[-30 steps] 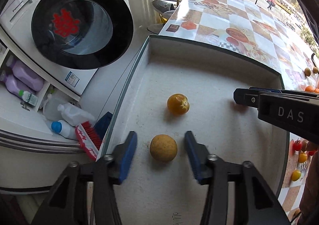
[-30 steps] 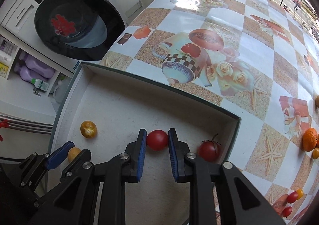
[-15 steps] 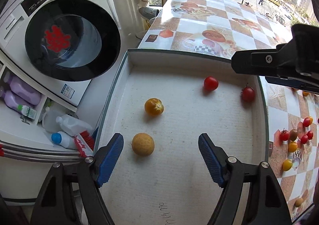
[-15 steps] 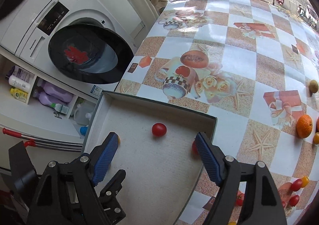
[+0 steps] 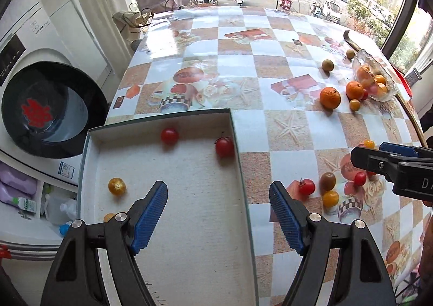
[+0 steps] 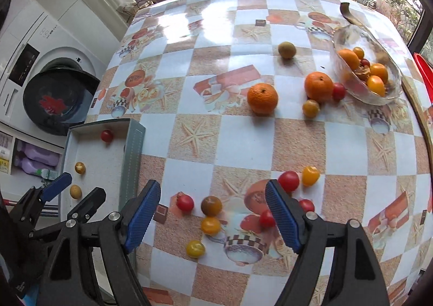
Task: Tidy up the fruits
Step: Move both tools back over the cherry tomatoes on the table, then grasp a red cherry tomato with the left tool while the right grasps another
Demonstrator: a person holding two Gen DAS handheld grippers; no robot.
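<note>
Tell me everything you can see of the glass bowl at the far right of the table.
The glass bowl is clear, oval and shallow, with a wavy rim, and sits upright near the table's far right edge. It holds several orange and yellow fruits, one small red one and a brownish one. A small red tomato lies just outside its left wall.

The table (image 6: 243, 143) carries a checked, printed oilcloth. At its left edge sits a shallow box (image 6: 132, 154). Right of the box, loose cherry tomatoes (image 6: 211, 224) lie clustered; farther right lie two oranges (image 6: 262, 98) and a glass bowl (image 6: 389, 94) of fruit.
</note>
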